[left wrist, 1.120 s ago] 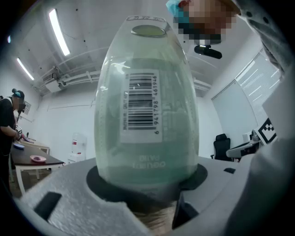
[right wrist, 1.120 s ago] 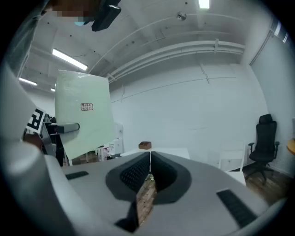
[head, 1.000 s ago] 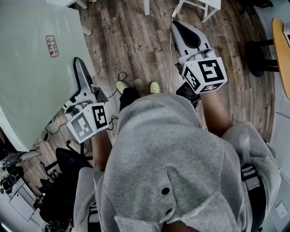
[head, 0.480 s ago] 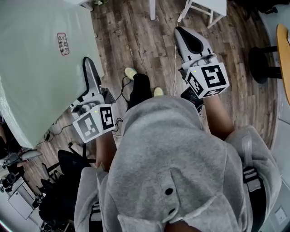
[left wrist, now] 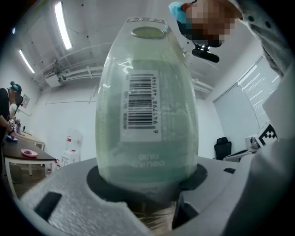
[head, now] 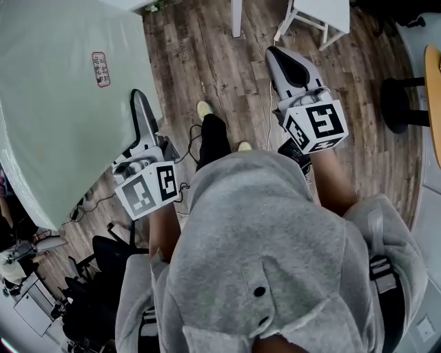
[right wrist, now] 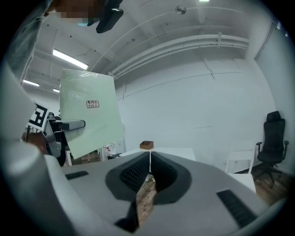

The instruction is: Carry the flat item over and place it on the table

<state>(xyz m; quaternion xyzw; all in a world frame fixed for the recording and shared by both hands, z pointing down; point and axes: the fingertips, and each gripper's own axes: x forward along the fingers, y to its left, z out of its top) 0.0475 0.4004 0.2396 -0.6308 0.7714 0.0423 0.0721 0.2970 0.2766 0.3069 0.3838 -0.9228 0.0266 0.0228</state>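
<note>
The flat item (head: 69, 103) is a large pale green sheet in clear wrap with a small label. It fills the left of the head view, hanging over the wooden floor. My left gripper (head: 140, 103) is shut on its right edge. In the left gripper view the flat item (left wrist: 147, 92) rises from between the jaws, its barcode label facing the camera. The right gripper view shows the flat item (right wrist: 90, 115) at the left, clamped by the left gripper (right wrist: 69, 124). My right gripper (head: 286, 58) is shut with nothing in it, its jaws meeting at the tips (right wrist: 150, 166).
White table legs (head: 310, 14) stand ahead on the wooden floor. A black stool (head: 396, 103) and a round wooden tabletop (head: 434, 96) are at the right. Ahead stands a white table (right wrist: 175, 152) bearing a small brown box (right wrist: 146, 145), with an office chair (right wrist: 272, 143) beside it.
The person has stepped forward, and both grippers have moved along over the floor toward the white table legs. The flat item stays in the left gripper; the right stays shut.
</note>
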